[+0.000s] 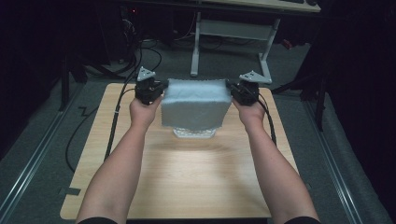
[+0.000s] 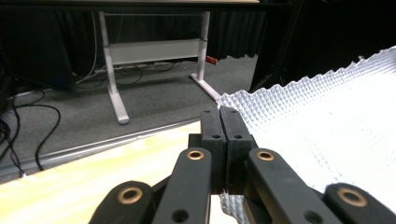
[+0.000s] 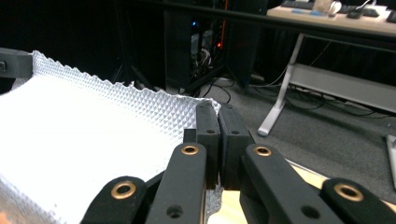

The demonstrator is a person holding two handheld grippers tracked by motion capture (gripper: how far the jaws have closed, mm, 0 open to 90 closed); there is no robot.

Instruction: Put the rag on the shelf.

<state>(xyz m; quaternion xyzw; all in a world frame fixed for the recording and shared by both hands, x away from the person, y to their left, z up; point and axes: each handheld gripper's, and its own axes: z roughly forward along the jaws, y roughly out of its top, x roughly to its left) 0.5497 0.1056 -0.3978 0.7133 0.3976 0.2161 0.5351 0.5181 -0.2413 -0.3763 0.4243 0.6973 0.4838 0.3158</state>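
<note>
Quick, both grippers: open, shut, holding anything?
Left gripper: shut on a corner of the white textured sheet.
Right gripper: shut on the sheet's other top corner.

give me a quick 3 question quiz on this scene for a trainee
1. True or false: the cloth lies flat on the table.
2. Multiple choice: how is the left gripper? A) open above the cloth B) shut on a corner of the cloth C) resting on the table
3. Fill in: in the high view the cloth's lower edge hangs toward a clear ______ on the table.

Key
1. False: it is held up and stretched between the left gripper and the right gripper, each at an upper corner.
2. B
3. tray; what it holds cannot be told.
</note>
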